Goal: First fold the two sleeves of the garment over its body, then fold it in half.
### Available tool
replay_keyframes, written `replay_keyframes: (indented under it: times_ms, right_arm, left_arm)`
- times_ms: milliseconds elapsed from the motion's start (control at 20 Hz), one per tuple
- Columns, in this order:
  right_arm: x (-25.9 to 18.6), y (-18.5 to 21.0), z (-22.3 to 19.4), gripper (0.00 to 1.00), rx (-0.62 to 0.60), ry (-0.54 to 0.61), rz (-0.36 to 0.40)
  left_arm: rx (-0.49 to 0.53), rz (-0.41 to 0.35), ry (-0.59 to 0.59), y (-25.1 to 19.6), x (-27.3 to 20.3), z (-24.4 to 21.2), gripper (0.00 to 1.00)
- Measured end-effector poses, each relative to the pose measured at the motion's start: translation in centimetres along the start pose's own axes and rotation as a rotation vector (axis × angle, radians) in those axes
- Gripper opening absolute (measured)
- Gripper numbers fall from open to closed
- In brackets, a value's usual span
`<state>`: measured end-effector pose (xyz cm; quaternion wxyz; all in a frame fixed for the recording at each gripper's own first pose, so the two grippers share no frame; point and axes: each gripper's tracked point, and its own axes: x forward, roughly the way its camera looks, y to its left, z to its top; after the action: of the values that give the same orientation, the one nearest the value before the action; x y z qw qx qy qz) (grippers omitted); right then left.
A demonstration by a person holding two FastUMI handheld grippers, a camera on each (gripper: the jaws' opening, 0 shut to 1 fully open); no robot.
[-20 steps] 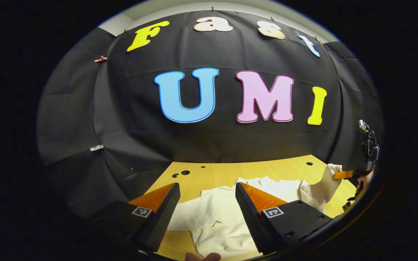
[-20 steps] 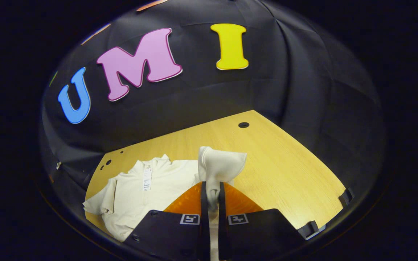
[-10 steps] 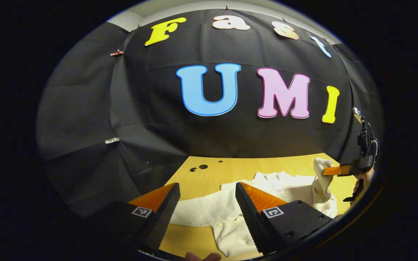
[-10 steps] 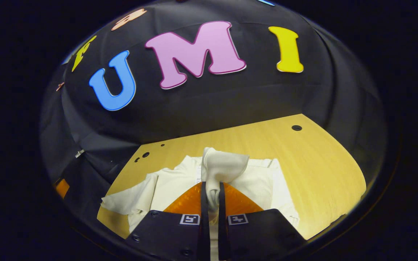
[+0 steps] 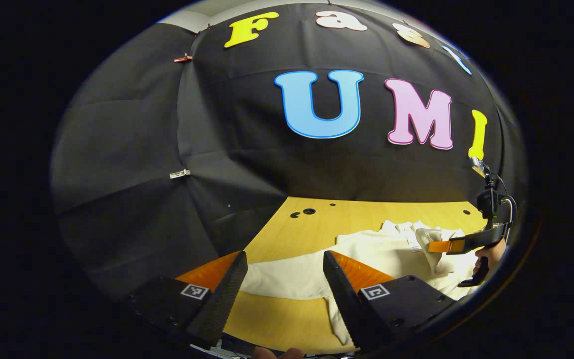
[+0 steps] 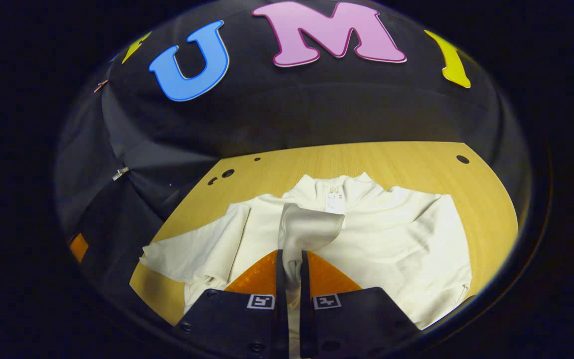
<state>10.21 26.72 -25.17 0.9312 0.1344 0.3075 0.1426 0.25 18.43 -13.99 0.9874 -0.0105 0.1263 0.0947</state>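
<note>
r gripper (image 6: 288,259) clamped on 1 sleeve (image 6: 307,229), held up over shirt (image 6: 406,234) body, collar beyond it. l gripper (image 5: 282,279) spread, holds nothing; other sleeve (image 5: 287,276) lies flat just ahead of it, long axis crosswise to its fingers, on table (image 5: 366,212).

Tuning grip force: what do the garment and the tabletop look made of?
Garment: cream, matte, looks like soft knit cotton; it drapes and bunches where the right tongs pinch the sleeve. Tabletop: light wood grain, smooth, probably laminate, with drilled holes.
</note>
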Motion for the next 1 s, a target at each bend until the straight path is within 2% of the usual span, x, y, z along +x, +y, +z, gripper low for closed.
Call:
replay_keyframes:
  times_ms: [300, 500, 600, 750, 900, 950, 1000]
  right_arm:
    - [3.5, 0.6, -4.0, 0.13, -0.038, 0.097, -0.045]
    - [4.4, 1.0, -5.2, 0.14, -0.042, 0.132, -0.063]
    - [4.6, 1.2, -5.9, 0.17, -0.034, 0.160, -0.056]
    - [4.8, 1.7, -6.4, 0.30, -0.034, 0.180, -0.037]
    - [4.4, 2.1, -6.1, 0.37, -0.025, 0.173, -0.022]
    - [4.3, 2.2, -6.0, 0.27, -0.024, 0.172, -0.015]
    - [4.0, 2.3, -5.9, 0.45, -0.026, 0.169, -0.010]
  left_arm:
    - [-0.027, 0.025, 0.041, 2.3, 1.2, -2.2, 0.95]
    - [-0.043, 0.019, 0.053, 3.2, 2.4, -3.2, 0.95]
    - [-0.047, 0.026, 0.062, 3.7, 3.0, -3.7, 0.95]
    - [-0.054, 0.036, 0.074, 4.3, 3.6, -4.3, 0.95]
    - [-0.051, 0.037, 0.078, 4.5, 4.2, -4.6, 0.95]
    - [-0.046, 0.037, 0.080, 4.5, 4.3, -4.7, 0.95]
    - [-0.040, 0.036, 0.078, 4.5, 4.5, -4.6, 0.95]
